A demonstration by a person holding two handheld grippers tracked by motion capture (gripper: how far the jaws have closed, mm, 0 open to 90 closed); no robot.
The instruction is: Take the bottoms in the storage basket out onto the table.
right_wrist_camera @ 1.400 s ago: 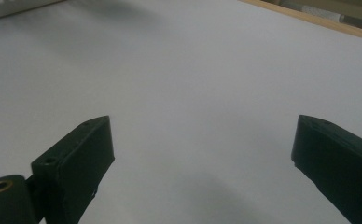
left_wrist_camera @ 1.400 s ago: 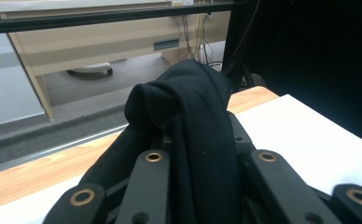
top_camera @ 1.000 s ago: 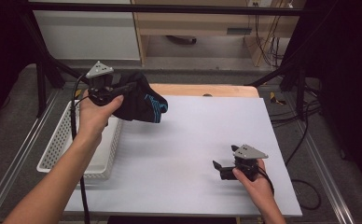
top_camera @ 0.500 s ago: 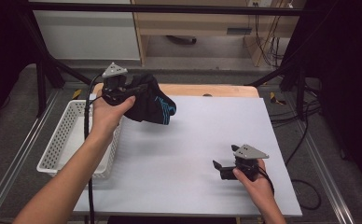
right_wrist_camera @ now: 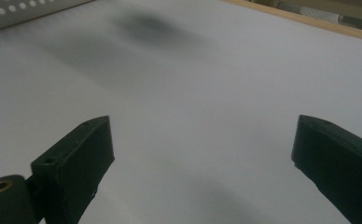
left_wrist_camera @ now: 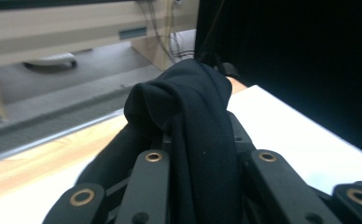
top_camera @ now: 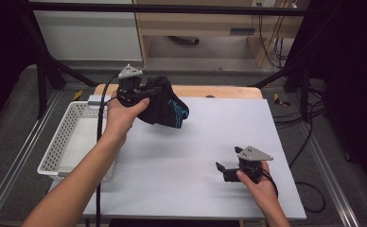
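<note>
1. The sock is a bundle of black fabric with bright blue markings. It hangs in the air over the far left part of the white table, just beside the white basket.
2. It looks soft, light and limp, so it will probably sag and swing from wherever it is pinched. It is not fragile and can be squeezed hard.
3. A good place to take hold is a thick fold or the bunched middle. A single thin edge could slide out.
4. The left claw is clamped on the sock. In the left gripper view the dark cloth is bunched between the jaws and spills over them, so the jaws stand only as far apart as the wad of cloth lets them.
5. The right claw rests low over the near right part of the table. Its jaws are spread wide with nothing between them; the right gripper view shows bare white surface in the gap.
</note>
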